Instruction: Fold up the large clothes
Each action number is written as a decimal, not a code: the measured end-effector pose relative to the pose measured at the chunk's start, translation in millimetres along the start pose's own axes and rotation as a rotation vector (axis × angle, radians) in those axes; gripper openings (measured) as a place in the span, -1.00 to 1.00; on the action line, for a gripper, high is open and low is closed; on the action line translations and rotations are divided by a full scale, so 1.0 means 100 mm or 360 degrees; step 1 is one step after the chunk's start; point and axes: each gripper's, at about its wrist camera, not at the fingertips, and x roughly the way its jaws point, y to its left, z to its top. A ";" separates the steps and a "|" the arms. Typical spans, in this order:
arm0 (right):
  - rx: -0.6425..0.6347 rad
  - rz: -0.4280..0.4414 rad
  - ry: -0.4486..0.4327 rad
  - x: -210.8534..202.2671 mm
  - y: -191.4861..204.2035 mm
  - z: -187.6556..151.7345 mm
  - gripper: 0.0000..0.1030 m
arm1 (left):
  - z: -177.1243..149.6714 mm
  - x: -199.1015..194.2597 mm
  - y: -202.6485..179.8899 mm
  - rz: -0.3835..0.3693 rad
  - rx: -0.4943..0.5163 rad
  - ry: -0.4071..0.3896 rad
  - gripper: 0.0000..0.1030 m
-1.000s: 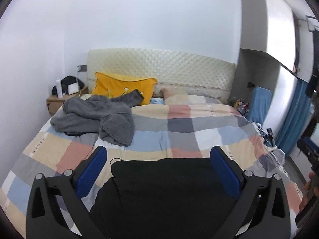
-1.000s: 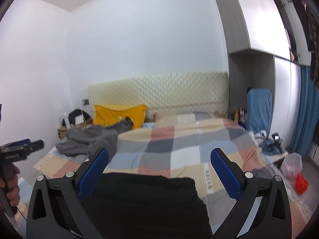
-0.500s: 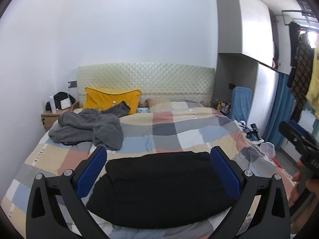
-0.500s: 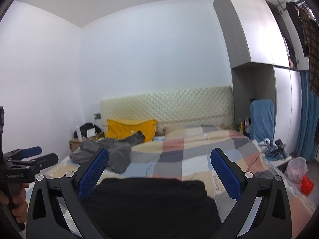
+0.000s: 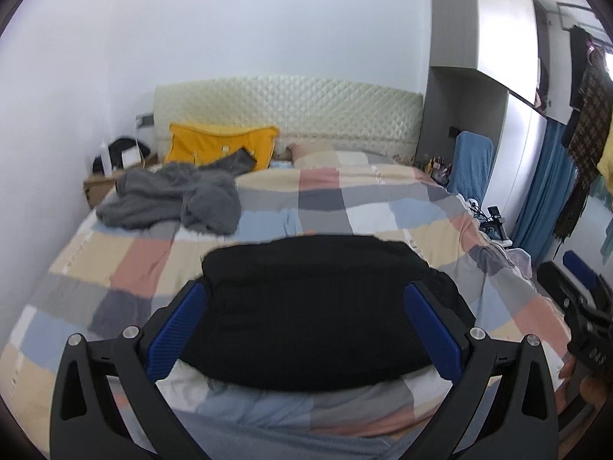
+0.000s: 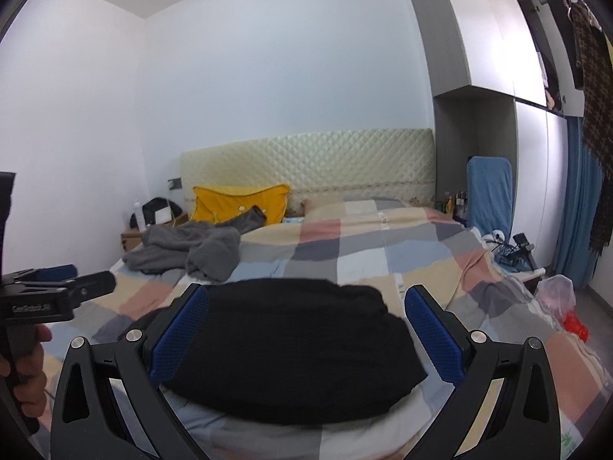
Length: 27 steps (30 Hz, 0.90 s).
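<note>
Progress: black garment [image 5: 314, 306] looks already folded into a compact block; judged near done for this piece
Left to do: grey garment [image 5: 172, 199] lies in a crumpled heap, not yet folded; likely next
Black garment place: on the bed [image 5: 383, 207], close to its foot edge, about midway across
Black garment look: dark, thick, roughly rectangular with rounded corners, far edge fairly straight, near edge bulging; layers cannot be counted
Grey garment place: toward the bed's head-left corner, partly over the yellow pillow [image 5: 214, 145]
Left gripper [image 5: 306, 329]: fingers wide apart, holding nothing, hovering over the black garment's near side, apart from it as far as I can tell
Right gripper [image 6: 306, 329]: fingers wide apart, empty, above the same garment's near edge
Risk: grey heap is fluffy and tangled, sleeves may need finding first
</note>
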 end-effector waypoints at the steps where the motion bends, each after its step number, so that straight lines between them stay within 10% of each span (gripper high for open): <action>1: -0.0002 0.0010 0.0010 -0.01 0.01 -0.03 1.00 | -0.03 0.01 0.00 -0.0008 0.0002 0.0015 1.00; 27: 0.0051 0.0009 0.0265 0.15 0.11 -0.60 1.00 | -0.58 0.31 0.05 0.0072 -0.0007 0.0267 1.00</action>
